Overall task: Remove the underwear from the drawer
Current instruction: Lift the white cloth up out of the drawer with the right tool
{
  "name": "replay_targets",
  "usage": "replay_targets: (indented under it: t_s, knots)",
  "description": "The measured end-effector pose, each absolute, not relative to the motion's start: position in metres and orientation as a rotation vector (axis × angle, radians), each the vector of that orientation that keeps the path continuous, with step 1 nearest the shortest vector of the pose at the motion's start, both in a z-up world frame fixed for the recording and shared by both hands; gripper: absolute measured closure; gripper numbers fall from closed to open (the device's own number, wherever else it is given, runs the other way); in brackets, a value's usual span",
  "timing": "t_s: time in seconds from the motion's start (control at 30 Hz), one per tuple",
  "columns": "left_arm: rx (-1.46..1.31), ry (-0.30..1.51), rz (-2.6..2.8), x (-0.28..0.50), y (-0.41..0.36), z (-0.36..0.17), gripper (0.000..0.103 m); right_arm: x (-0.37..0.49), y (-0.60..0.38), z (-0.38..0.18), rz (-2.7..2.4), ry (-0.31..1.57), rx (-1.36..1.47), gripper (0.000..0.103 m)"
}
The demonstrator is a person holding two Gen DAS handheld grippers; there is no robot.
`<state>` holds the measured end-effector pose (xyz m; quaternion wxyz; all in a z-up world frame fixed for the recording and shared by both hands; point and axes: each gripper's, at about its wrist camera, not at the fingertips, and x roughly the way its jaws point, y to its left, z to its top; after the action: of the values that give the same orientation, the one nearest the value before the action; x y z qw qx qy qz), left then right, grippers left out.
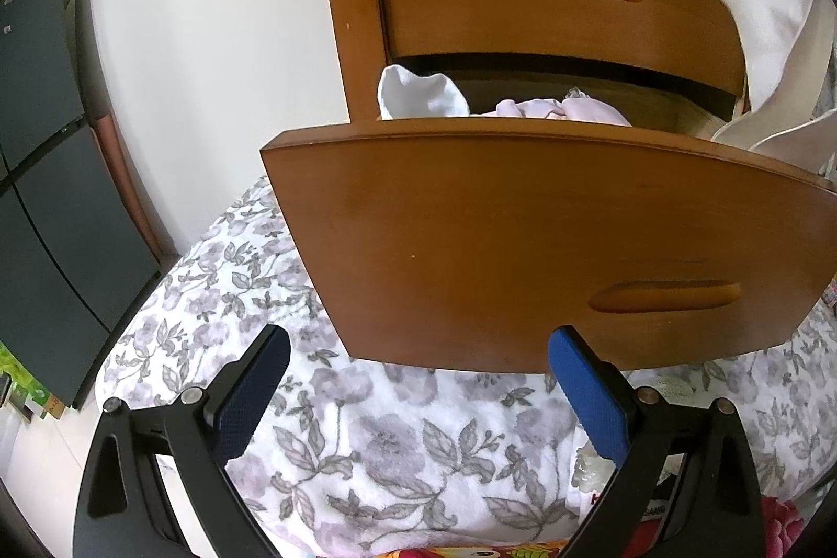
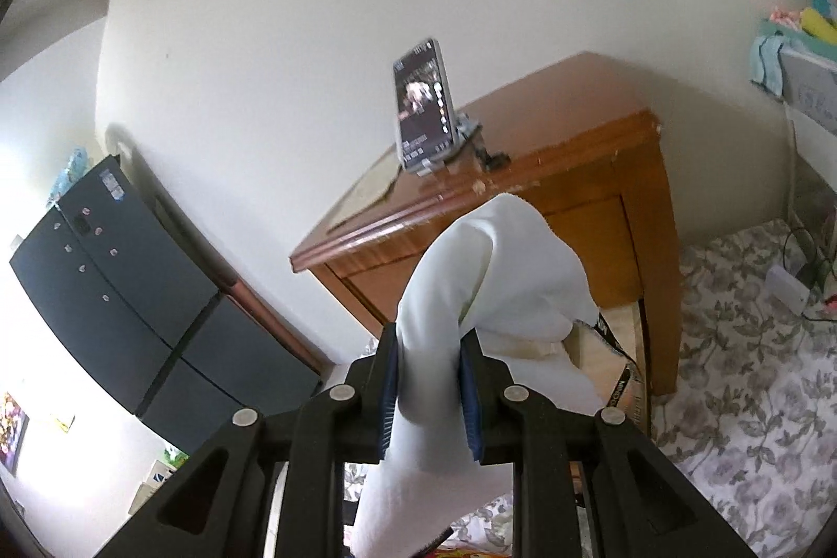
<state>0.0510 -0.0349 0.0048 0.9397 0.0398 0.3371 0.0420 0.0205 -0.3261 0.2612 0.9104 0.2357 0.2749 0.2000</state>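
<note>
The wooden nightstand's lower drawer (image 1: 523,218) is pulled out. Inside it lie a white garment (image 1: 418,95) at the left and pale pink underwear (image 1: 565,111) in the middle. My left gripper (image 1: 418,338) is open with nothing between its blue pads, low in front of the drawer front. My right gripper (image 2: 429,338) is shut on white underwear (image 2: 502,265), which arches up over the fingers and drapes down, held up in front of the nightstand (image 2: 591,171). A white cloth (image 1: 774,9) hangs at the right edge of the left wrist view.
A floral blanket (image 1: 366,443) covers the surface below the drawer and beside the nightstand (image 2: 743,349). A phone on a stand (image 2: 423,108) sits on the nightstand top. A dark refrigerator (image 2: 131,296) stands against the left wall. Cables and a white box (image 2: 790,286) lie at the right.
</note>
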Motion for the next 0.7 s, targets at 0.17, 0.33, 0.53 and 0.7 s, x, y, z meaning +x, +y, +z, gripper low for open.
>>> replay_targets:
  t_s: [0.17,0.33,0.53,0.7]
  knots:
    - [0.085,0.683,0.085,0.05,-0.036,0.006,0.004,-0.005,-0.335,0.278,0.415,0.527,0.467,0.08]
    - [0.071,0.66,0.088,0.045,-0.033,0.009,0.004,-0.033,-0.339,0.295,0.421,0.48,0.444,0.08]
    - [0.062,0.63,0.075,0.041,-0.031,0.013,0.004,-0.059,-0.341,0.304,0.411,0.464,0.406,0.08]
    - [0.055,0.617,0.061,0.039,-0.031,0.015,0.004,-0.067,-0.342,0.286,0.389,0.512,0.397,0.08]
